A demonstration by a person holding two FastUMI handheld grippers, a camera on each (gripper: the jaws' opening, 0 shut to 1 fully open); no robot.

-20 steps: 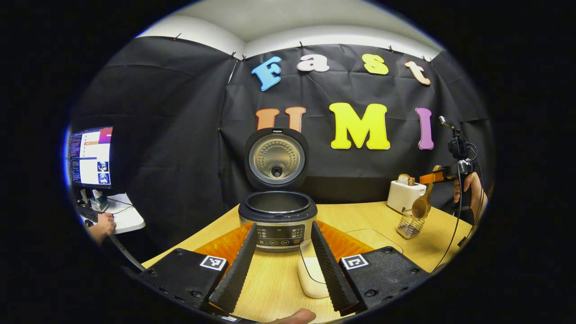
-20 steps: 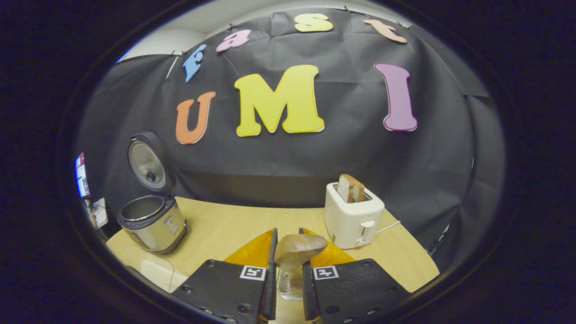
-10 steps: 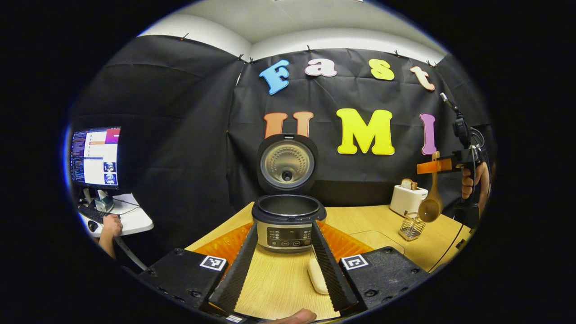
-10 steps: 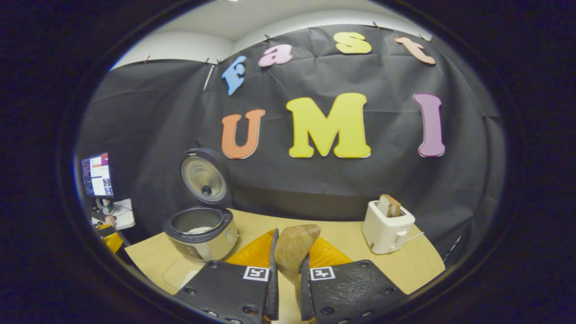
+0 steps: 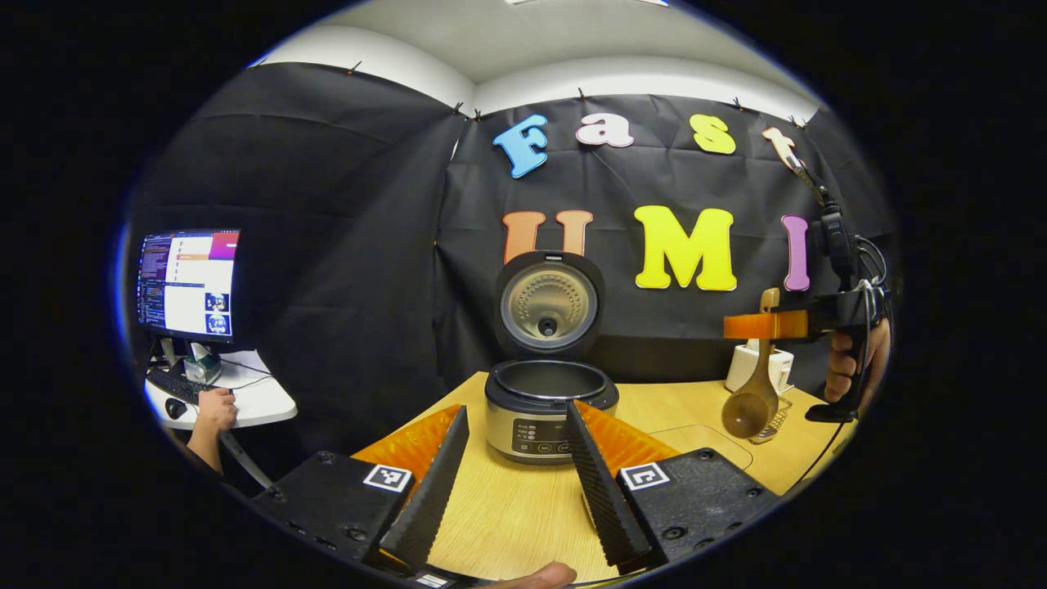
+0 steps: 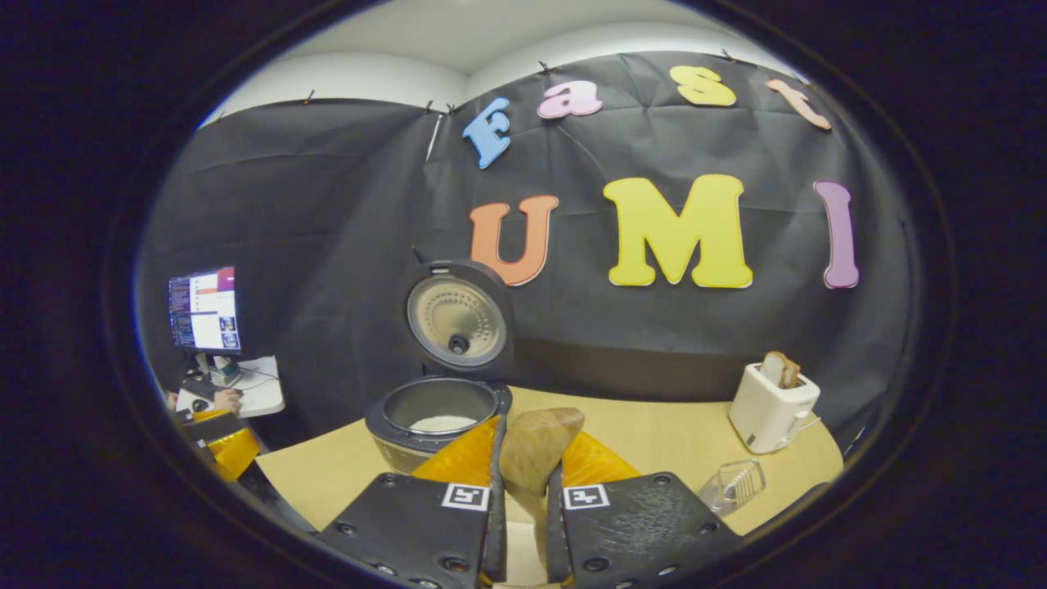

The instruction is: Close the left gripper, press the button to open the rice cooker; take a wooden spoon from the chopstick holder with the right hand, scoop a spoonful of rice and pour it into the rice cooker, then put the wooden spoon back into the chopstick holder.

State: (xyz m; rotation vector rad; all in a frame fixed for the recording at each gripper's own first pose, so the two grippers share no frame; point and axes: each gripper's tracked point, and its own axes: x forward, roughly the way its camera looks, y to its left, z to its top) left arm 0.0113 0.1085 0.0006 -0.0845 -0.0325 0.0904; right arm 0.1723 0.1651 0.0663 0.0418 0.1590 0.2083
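Jaws of right gripper (image 6: 521,523) clamped on wooden spoon (image 5: 752,384), now lifted clear of chopstick holder (image 6: 732,484), hanging upright, bowl downward; left gripper (image 5: 515,483) spread wide before rice cooker (image 5: 550,401).

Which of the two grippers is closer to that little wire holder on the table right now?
Right. The right gripper, clamping the wooden spoon, hangs just above the chopstick holder. The left gripper sits open before the rice cooker, well across the table.
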